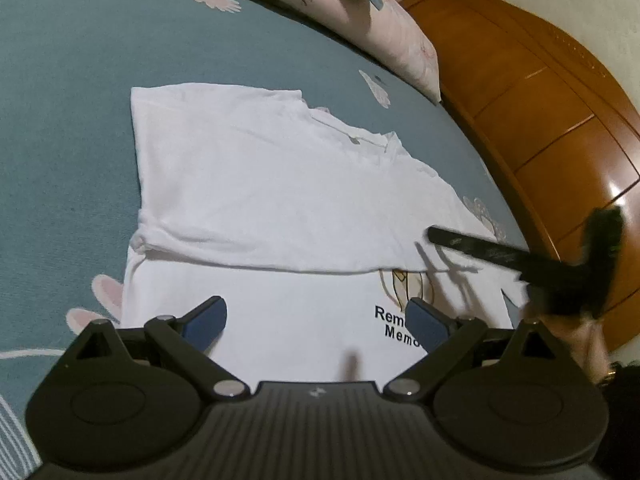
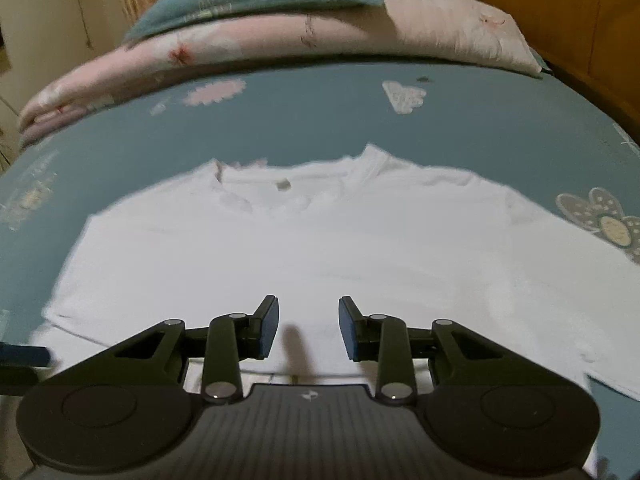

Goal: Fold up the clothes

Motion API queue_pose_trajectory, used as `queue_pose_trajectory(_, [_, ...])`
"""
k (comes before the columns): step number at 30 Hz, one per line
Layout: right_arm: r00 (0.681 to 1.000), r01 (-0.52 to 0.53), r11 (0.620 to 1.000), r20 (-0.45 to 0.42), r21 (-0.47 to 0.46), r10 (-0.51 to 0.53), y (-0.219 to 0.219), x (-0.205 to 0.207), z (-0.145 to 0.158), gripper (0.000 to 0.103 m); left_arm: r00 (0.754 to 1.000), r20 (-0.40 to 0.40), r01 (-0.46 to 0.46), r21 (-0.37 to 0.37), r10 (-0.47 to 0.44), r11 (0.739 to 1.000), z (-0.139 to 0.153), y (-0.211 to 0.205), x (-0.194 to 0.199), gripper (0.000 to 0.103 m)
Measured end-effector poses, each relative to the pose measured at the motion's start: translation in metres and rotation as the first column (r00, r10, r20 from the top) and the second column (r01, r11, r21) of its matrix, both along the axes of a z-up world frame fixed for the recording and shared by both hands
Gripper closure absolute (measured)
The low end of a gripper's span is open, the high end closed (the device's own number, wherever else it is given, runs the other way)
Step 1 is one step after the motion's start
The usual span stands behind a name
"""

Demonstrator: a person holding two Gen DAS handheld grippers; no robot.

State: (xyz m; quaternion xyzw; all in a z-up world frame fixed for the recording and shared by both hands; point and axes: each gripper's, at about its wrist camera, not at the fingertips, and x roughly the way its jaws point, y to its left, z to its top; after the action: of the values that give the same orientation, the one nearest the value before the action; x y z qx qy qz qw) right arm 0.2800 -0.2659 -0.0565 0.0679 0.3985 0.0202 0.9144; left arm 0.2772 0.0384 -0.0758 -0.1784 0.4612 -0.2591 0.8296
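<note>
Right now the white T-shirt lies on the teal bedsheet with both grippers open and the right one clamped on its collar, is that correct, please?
Not quite. The right gripper grips nothing: the right wrist view shows its jaws apart above the white T-shirt, well short of the collar. The shirt does lie on the teal bedsheet, and the left gripper is open too.

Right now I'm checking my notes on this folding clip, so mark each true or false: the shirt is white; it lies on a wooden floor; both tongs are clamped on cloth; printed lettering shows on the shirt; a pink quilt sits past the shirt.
1. True: the T-shirt is white.
2. False: it lies on a teal bedsheet.
3. False: left tongs and right tongs are open, nothing between them.
4. True: black lettering shows.
5. True: the pink quilt lies beyond it.
</note>
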Motion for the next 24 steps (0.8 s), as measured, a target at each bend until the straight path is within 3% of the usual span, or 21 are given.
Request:
queue_pose_trajectory(3, [1.0,0.015,1.0,-0.006,0.004,-0.015,-0.008,-0.005,-0.012,0.066,1.0,-0.004,0.003,0.051,-0.003,0.999,-0.007,-0.004,0.002,0.007])
queue_pose_trajectory(7, [0.999,0.032,0.999,0.008,0.035,-0.033,-0.026,-0.027,-0.009,0.066,1.0,0.01,0.007,0.062,-0.008,0.998,-0.008,-0.006,0.001,0.007])
queue_pose_trajectory(11, [0.996,0.064,0.998,0.058,0.008,-0.064,-0.041,-0.037,0.004,0.053,1.0,0.01,0.006,0.049,-0.007,0.999,-0.01,-0.003,0.001,0.006])
queue_pose_trajectory(13, [0.994,0.088,0.996,0.071,-0.013,-0.086,-0.048,-0.035,0.005,0.053,1.0,0.011,0.007,0.043,-0.008,0.999,-0.011,-0.002,0.0,0.006])
queue_pose_trajectory(16, [0.991,0.132,0.991,0.004,-0.026,-0.132,-0.063,-0.026,-0.009,0.053,1.0,0.013,0.01,0.04,-0.011,0.999,-0.01,0.001,-0.003,0.006])
queue_pose_trajectory(19, [0.983,0.185,0.983,0.022,0.013,-0.185,-0.073,-0.03,-0.008,0.053,1.0,0.02,0.006,0.056,-0.007,0.998,-0.006,0.001,-0.006,0.006])
queue_pose_trajectory(24, [0.986,0.124,0.992,0.108,0.0,-0.123,-0.059,-0.023,0.004,0.053,0.998,0.058,0.029,0.102,-0.035,0.994,-0.001,-0.009,-0.012,0.006])
